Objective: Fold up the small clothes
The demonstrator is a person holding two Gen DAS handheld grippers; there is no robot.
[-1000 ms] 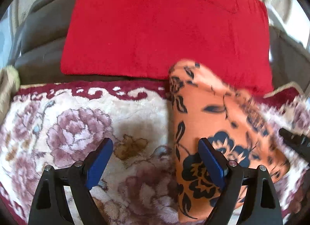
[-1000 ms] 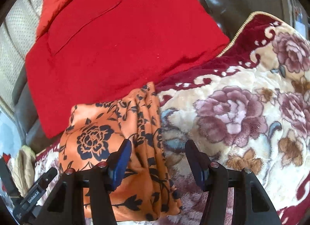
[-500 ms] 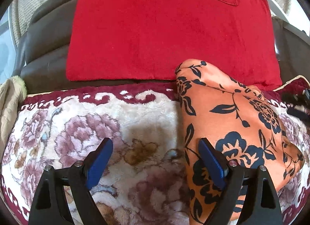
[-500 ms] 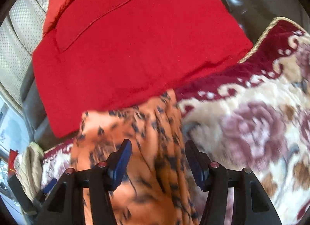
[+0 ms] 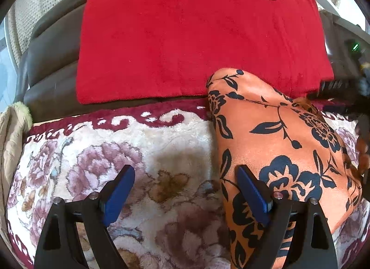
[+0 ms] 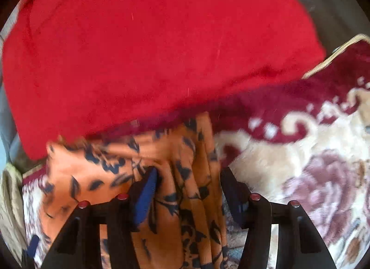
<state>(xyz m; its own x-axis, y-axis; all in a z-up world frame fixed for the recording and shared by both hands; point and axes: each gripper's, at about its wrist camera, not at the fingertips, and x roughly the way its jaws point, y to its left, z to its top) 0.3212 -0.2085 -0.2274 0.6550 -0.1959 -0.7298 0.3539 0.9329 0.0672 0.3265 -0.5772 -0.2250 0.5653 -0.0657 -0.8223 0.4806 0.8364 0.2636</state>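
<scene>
The orange black-flowered garment (image 5: 284, 153) lay along the floral plush blanket's (image 5: 120, 153) far edge. The right gripper (image 6: 188, 190), nearer, straddled its gathered pleats, unpinched; the left gripper (image 5: 186, 188) stood spread, empty.

Floral plush blanket (image 5: 175, 144), cream with mauve roses and a maroon scrolled border, spread as the base. Red cushion (image 5: 198, 37), stitched flap near its top, leaning behind the blanket's far edge. Dark leather sofa (image 5: 50, 60) behind the blanket. Beige fleecy cloth (image 5: 13, 121) at the blanket's left edge.
</scene>
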